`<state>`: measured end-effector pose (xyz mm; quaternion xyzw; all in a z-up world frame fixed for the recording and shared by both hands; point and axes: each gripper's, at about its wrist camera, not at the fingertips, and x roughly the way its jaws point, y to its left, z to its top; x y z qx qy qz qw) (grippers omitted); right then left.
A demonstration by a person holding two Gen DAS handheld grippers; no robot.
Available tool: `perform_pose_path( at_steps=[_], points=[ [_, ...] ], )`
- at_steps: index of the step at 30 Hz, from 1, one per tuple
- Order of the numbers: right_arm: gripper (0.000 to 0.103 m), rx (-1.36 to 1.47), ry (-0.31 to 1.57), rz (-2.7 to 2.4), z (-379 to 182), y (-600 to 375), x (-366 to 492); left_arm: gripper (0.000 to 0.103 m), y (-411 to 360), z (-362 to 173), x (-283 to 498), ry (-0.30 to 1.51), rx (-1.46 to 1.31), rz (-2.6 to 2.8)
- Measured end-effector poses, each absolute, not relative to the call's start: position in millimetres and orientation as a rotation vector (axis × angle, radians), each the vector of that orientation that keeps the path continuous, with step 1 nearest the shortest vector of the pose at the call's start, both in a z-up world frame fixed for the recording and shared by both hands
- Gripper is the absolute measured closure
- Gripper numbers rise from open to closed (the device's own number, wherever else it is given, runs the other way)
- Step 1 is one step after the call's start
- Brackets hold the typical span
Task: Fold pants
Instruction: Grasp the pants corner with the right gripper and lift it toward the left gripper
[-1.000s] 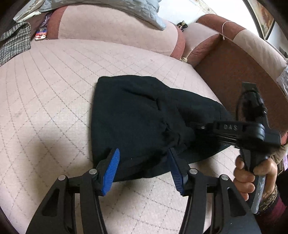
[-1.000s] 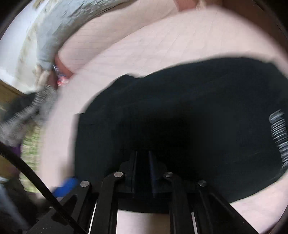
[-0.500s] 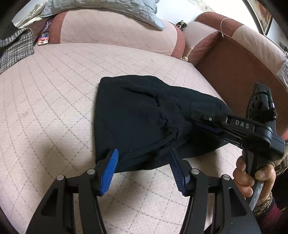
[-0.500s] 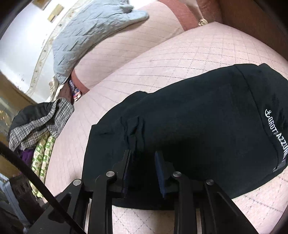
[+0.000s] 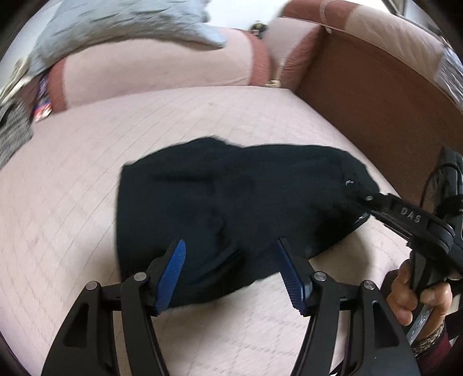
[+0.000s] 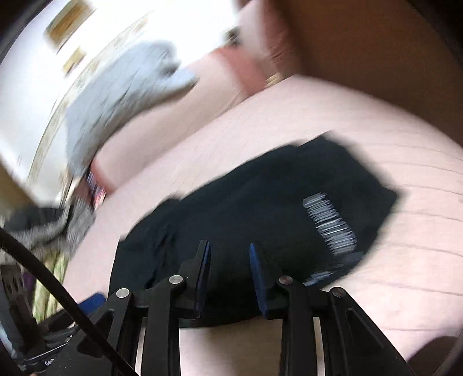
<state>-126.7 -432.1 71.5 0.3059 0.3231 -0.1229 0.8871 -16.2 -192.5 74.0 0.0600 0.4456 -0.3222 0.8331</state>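
The black pants [image 5: 231, 196] lie folded in a compact bundle on the pink quilted sofa seat [image 5: 72, 173]. My left gripper [image 5: 230, 243] hovers over their near edge; its jaws are opening, and no cloth is pinched between the blue pads. My right gripper [image 5: 367, 199], held by a hand [image 5: 419, 295], points at the bundle's right corner. In the blurred right wrist view, the right gripper [image 6: 230, 247] stands open over the pants [image 6: 260, 208], with nothing between its fingers. White lettering [image 6: 330, 222] shows on the cloth.
A grey quilted blanket [image 5: 130, 26] drapes over the sofa's backrest. The brown armrest [image 5: 376, 101] rises close on the right. A pile of other clothes [image 6: 52, 225] lies at the seat's left end.
The right gripper's jaws, shut a second ago, have parted, and it has pulled back from the pants. The left gripper has lifted and backed off a little, its jaws wider.
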Motion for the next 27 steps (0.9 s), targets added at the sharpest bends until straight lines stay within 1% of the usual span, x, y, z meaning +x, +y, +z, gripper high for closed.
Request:
perform_pose_path(
  at_steps=[5,8,11,16,19,27],
  points=[
    [0.071,0.660,0.520,-0.477,89,-473,-177,0.039,-247,100,-1,0.925,0.193,-0.781],
    [0.064,0.653,0.522,-0.553,88,-485,-185,0.038,-281,107,10,0.947,0.209,-0.825],
    [0.063,0.744,0.553,-0.567,75,-501,-192,0.037,-317,110,19,0.989,0.219,-0.879],
    [0.063,0.829,0.602,-0.537,59,-509,-190,0.037,-374,105,27,1.048,0.272,-0.965],
    [0.061,0.859,0.620,-0.518,49,-512,-188,0.037,-407,99,32,1.082,0.287,-1.019],
    [0.061,0.927,0.602,-0.458,30,-520,-174,0.037,-490,61,46,1.229,0.342,-1.148]
  ],
)
